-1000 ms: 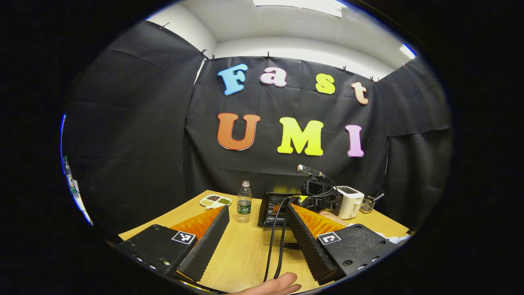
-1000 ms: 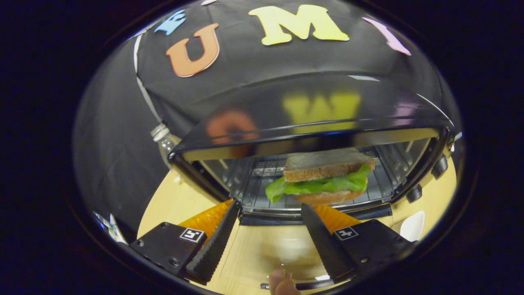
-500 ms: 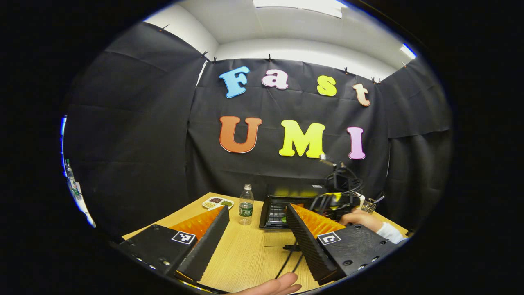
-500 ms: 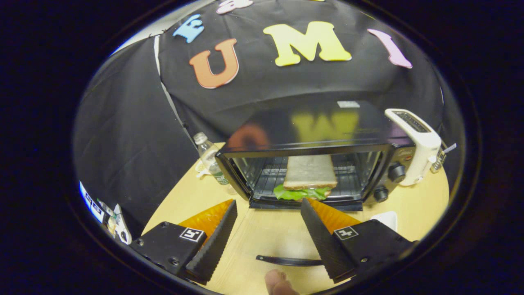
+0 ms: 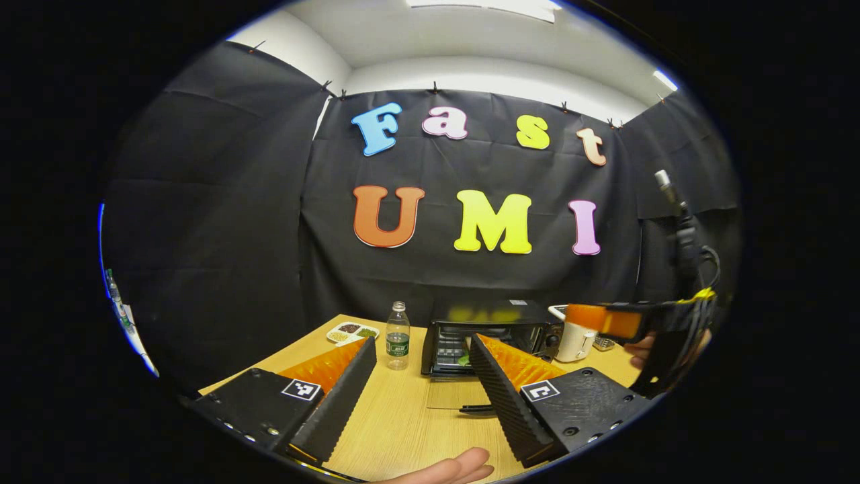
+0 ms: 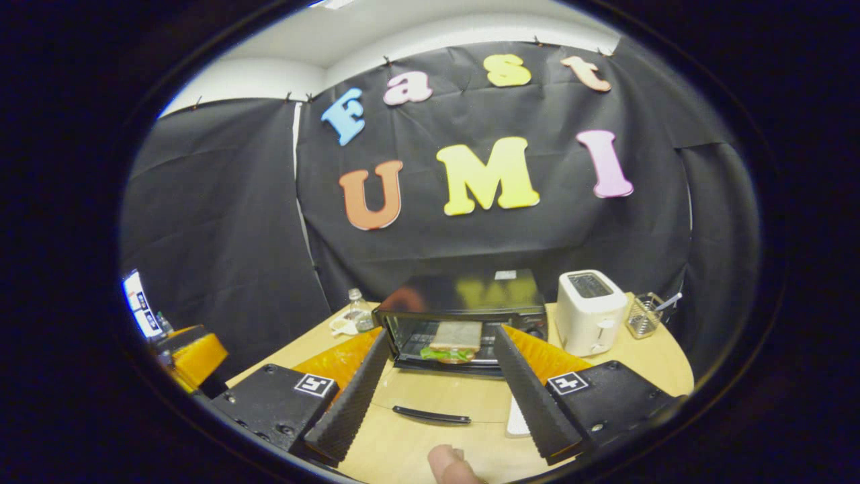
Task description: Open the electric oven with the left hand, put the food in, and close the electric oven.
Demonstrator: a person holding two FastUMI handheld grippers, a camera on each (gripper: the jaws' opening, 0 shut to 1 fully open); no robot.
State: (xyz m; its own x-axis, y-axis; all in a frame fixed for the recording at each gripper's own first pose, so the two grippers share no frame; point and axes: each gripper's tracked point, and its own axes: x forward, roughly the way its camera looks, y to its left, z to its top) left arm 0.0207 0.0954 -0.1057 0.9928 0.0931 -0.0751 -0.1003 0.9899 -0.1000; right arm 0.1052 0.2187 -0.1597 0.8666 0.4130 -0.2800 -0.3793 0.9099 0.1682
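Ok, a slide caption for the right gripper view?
Open right gripper faces the sandwich inside the open oven.

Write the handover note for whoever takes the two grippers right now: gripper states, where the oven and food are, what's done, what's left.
Left gripper: open, holding nothing, over the table in front of the oven.
Right gripper: open, holding nothing, aimed at the oven mouth.
Electric oven: door swung down flat, its handle toward you.
Sandwich: inside the oven on the rack.
Done: oven opened, food in.
Left: lift the door by its handle and shut the oven.
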